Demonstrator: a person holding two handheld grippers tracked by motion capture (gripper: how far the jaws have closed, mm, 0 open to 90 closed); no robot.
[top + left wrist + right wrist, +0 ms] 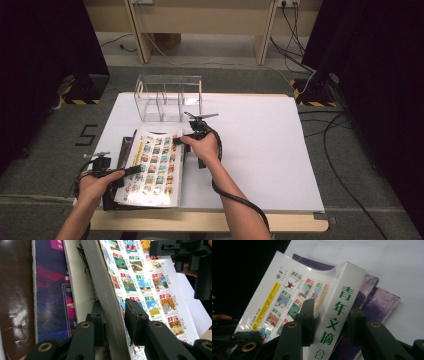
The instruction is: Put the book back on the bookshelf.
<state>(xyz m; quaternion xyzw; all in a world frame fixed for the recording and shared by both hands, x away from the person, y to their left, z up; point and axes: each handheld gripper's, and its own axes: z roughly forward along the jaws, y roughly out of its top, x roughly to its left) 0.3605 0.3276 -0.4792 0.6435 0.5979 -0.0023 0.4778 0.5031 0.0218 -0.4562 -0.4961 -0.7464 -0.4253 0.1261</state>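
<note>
A thick white book (152,170) with rows of small colourful pictures on its cover lies tilted at the table's front left. My left gripper (131,171) is shut on its near left side; in the left gripper view the jaws (113,307) clamp the page block, with the cover (140,277) to their right. My right gripper (179,141) is shut on the book's far right corner. In the right gripper view its jaws (332,307) straddle the white spine with green characters (337,312), one pad on the cover (287,290).
Dark purple books (50,302) (382,302) lie under the white one, their edges showing at its left (125,147). A clear acrylic divider box (167,97) stands just beyond. White sheet (260,145) covers the table to the right.
</note>
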